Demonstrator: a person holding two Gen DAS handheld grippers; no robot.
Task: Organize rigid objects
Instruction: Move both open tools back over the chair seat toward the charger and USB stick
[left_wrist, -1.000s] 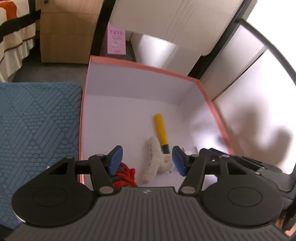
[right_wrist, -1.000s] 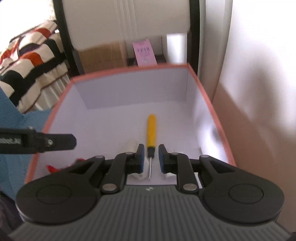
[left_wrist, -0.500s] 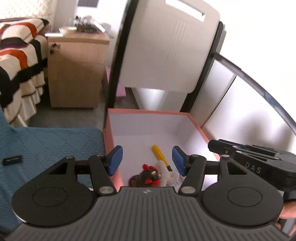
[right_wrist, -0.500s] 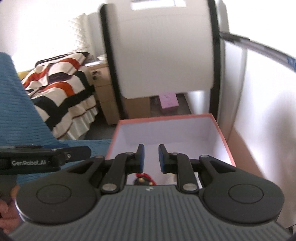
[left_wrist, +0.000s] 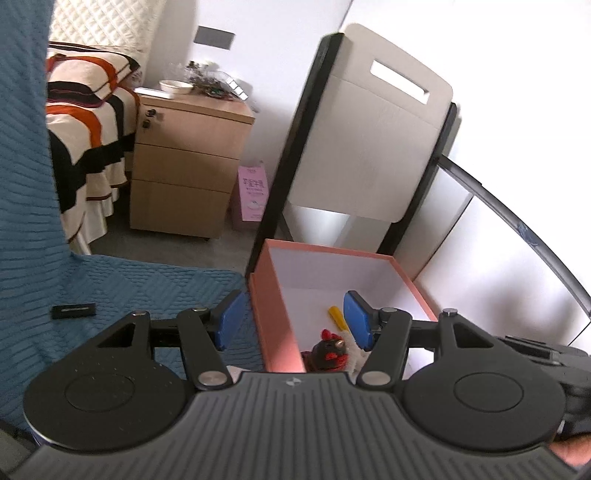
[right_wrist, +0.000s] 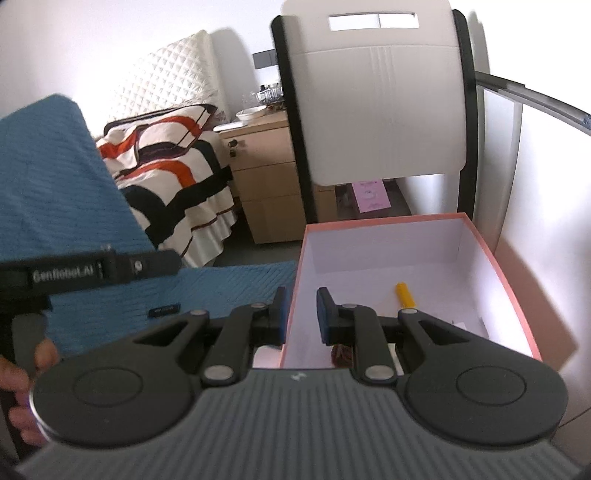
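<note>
While both tools hang above the near edge of the open pink cardboard box with a white inside (left_wrist: 275, 325), the left hand-held gripper (left_wrist: 293, 320) has its blue pads set wide apart with nothing between them. The right hand-held gripper (right_wrist: 301, 314) shows only a narrow gap between its pads, which grip nothing. Inside the box, on its white floor, lies the yellow-handled screwdriver (right_wrist: 405, 294), well toward the box's far right part. Nearer the box's front wall sits a small dark toy chicken with a red comb (left_wrist: 328, 350), touching a white fluffy item (left_wrist: 355, 356) on its right. Left of the box spreads a blue quilted cloth (left_wrist: 122, 291), where a small black rectangular tag (left_wrist: 73, 311) lies. Behind the box stands a white chair with a black frame (right_wrist: 380, 110).
</note>
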